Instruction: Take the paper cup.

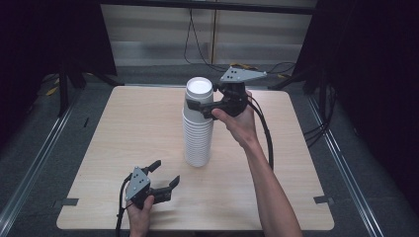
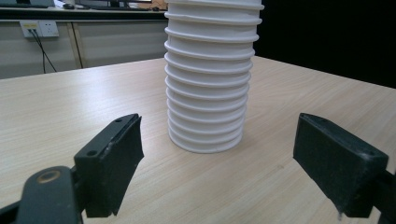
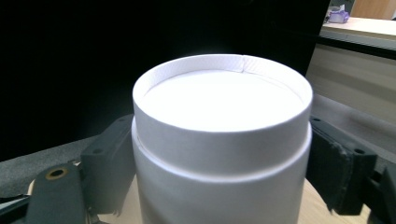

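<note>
While the right gripper (image 1: 200, 107) clamps the cup stack's (image 1: 197, 136) top cup (image 3: 222, 135), the left gripper (image 1: 165, 174) rests wide open and empty at 7 o'clock.

Right gripper (image 1: 201, 109) up high, arm stretched fwd, jaws closed in on both sides. Left gripper (image 1: 164, 175) low near the table edge, jaws spread wide, hand (image 1: 141, 212) behind.

Light wooden table (image 1: 123, 133), pale grain, rounded corners, on a grey floor (image 1: 34, 163). Standing directly on it, just past centre toward 1 o'clock: tall stack of white paper cups (image 1: 198, 123), upside down, bases upward, rims ringed one over the other. Dark tape tabs at the near edges, at 8 o'clock (image 1: 66, 202) and 4 o'clock (image 1: 323, 199).
</note>
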Demonstrator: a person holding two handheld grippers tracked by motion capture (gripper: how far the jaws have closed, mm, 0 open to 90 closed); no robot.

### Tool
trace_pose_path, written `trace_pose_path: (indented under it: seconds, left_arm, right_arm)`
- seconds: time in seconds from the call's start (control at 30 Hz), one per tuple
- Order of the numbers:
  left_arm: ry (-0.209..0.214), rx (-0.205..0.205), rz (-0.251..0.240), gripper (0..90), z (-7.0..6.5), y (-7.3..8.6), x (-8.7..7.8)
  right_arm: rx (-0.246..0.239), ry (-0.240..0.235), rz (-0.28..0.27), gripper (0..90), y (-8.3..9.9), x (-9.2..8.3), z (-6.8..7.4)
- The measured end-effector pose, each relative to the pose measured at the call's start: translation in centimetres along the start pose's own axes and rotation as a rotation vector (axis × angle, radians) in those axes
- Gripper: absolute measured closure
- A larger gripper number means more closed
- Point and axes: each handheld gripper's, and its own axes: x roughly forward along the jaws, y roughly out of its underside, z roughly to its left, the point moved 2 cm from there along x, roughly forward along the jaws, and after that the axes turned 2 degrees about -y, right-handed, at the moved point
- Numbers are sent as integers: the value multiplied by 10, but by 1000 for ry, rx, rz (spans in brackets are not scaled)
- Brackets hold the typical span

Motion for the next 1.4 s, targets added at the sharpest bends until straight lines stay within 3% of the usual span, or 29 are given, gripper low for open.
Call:
trace_pose_path:
  seconds: [0.7,0.97,1.4]
  left_arm:
    - [4,2,0,157,0,0,0]
    - [3,3,-2,157,0,0,0]
    - [5,2,-1,157,0,0,0]
  right_arm:
    - [-11,6,21,215,-3,0,1]
    - [-23,22,-4,216,-11,-2,4]
    - [0,18,-69,222,-16,-10,2]
